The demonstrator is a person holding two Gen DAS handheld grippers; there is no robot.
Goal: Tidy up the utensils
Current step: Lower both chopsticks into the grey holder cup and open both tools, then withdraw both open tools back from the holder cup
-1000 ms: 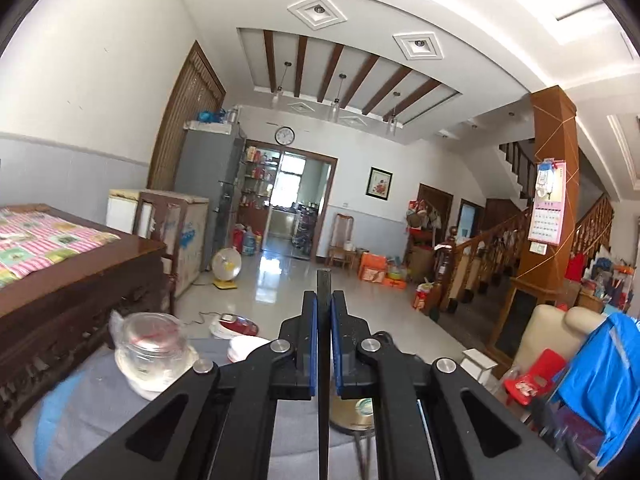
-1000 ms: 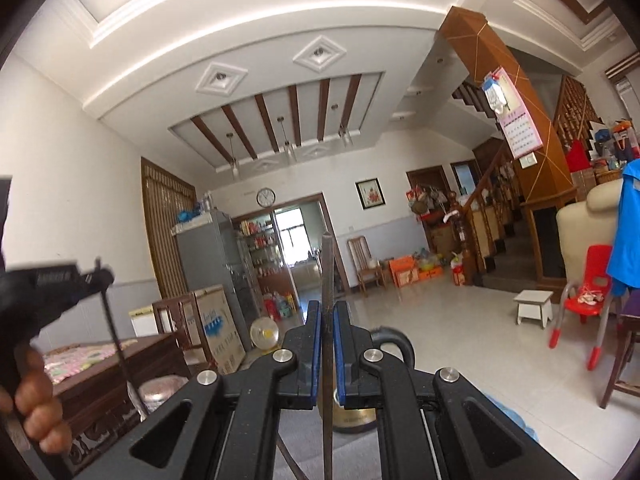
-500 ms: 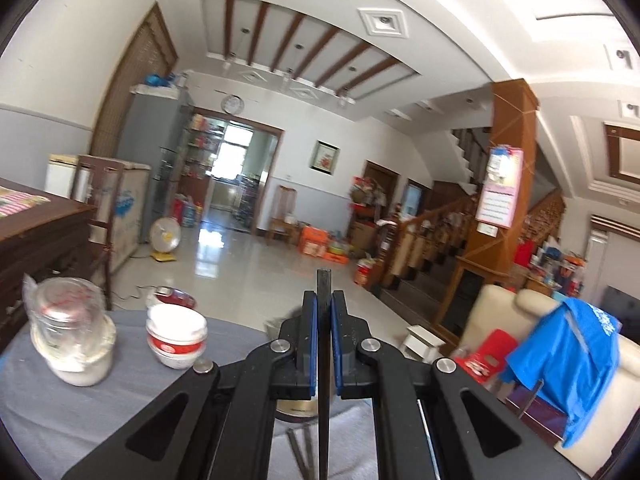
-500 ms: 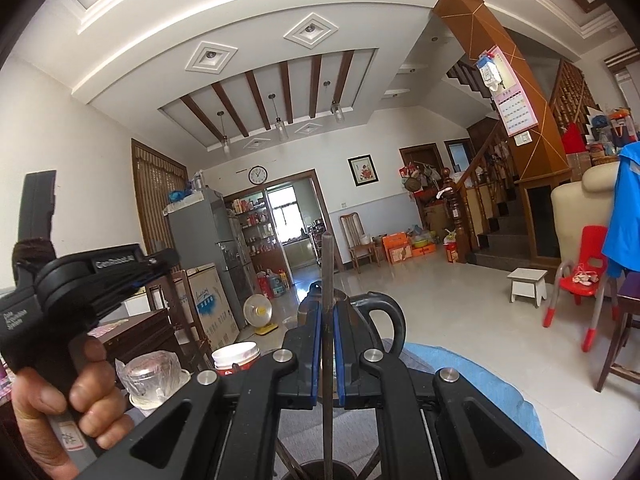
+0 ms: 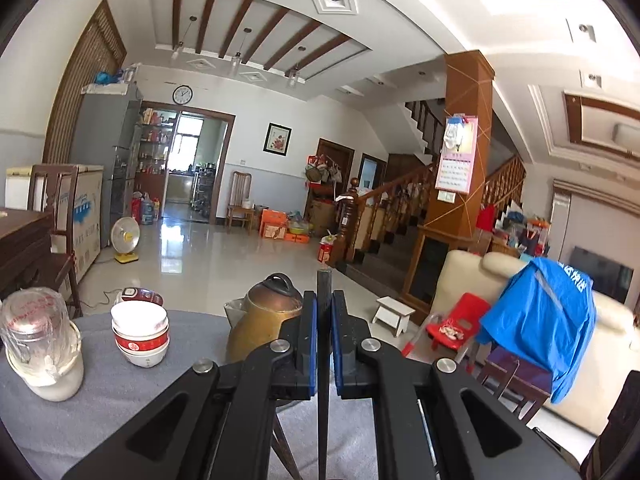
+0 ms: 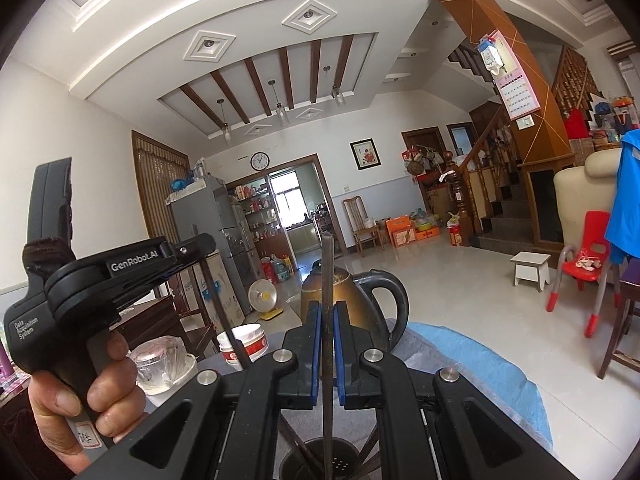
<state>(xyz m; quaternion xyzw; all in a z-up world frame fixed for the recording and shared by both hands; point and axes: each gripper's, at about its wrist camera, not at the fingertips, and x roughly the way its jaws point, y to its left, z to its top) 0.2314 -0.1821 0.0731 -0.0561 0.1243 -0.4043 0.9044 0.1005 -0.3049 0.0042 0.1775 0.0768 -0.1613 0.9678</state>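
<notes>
My left gripper (image 5: 323, 304) is shut on a dark chopstick (image 5: 323, 408) that stands upright between its blue pads. My right gripper (image 6: 328, 312) is shut on another dark chopstick (image 6: 328, 264), also upright. Under the right gripper a dark round utensil holder (image 6: 320, 460) with several chopsticks shows at the bottom edge. In the right wrist view the left gripper's black body (image 6: 100, 280) is at the left, held by a hand, with its chopstick (image 6: 224, 320) pointing down.
A brass kettle (image 5: 264, 320) with a black handle stands just ahead on the grey cloth-covered table (image 5: 100, 400). A stack of white and red bowls (image 5: 140, 334) and a glass jar (image 5: 40, 344) stand to the left. A blue cloth (image 6: 480, 360) lies at the right.
Both views have tilted down and shifted, so the kettle, bowls and jar show more fully. In the right wrist view the left gripper has come closer. Both grippers stay shut on their chopsticks.
</notes>
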